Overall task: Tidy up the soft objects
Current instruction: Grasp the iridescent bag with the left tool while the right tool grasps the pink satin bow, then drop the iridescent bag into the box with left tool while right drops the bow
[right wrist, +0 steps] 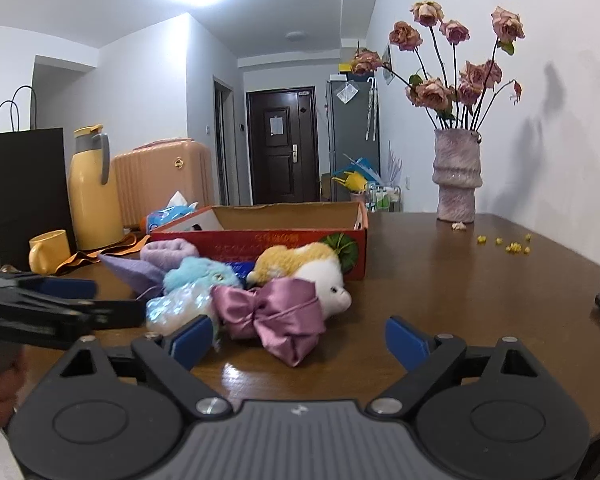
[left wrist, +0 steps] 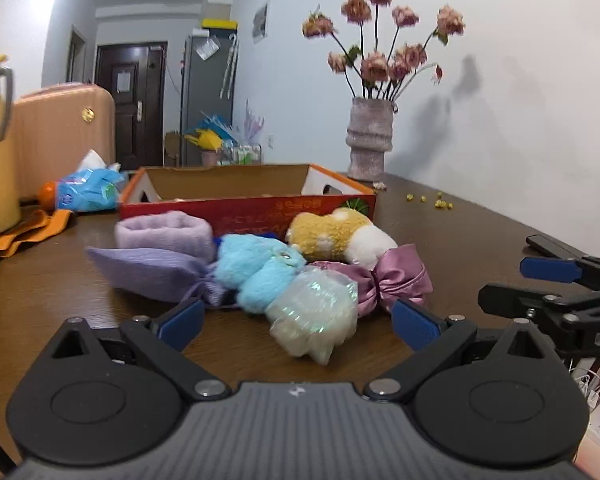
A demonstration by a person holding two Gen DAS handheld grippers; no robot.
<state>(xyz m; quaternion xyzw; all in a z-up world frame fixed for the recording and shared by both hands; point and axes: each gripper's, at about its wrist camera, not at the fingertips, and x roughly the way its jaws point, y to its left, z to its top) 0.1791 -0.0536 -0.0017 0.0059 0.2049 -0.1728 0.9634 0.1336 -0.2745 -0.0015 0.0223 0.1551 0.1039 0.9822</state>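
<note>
Brown table (left wrist: pixel 440 216): my left gripper (left wrist: pixel 300 320) gapes before the soft pile (left wrist: pixel 260 272) mid-table, against the red box (left wrist: pixel 244 200); its print is unreadable, its contents hidden. My right gripper (right wrist: pixel 300 340) gapes too.

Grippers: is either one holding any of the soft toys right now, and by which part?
Nothing is held. The left gripper and right gripper are both open, short of the pile, with the iridescent pouch and pink satin bow lying free on the table.
</note>
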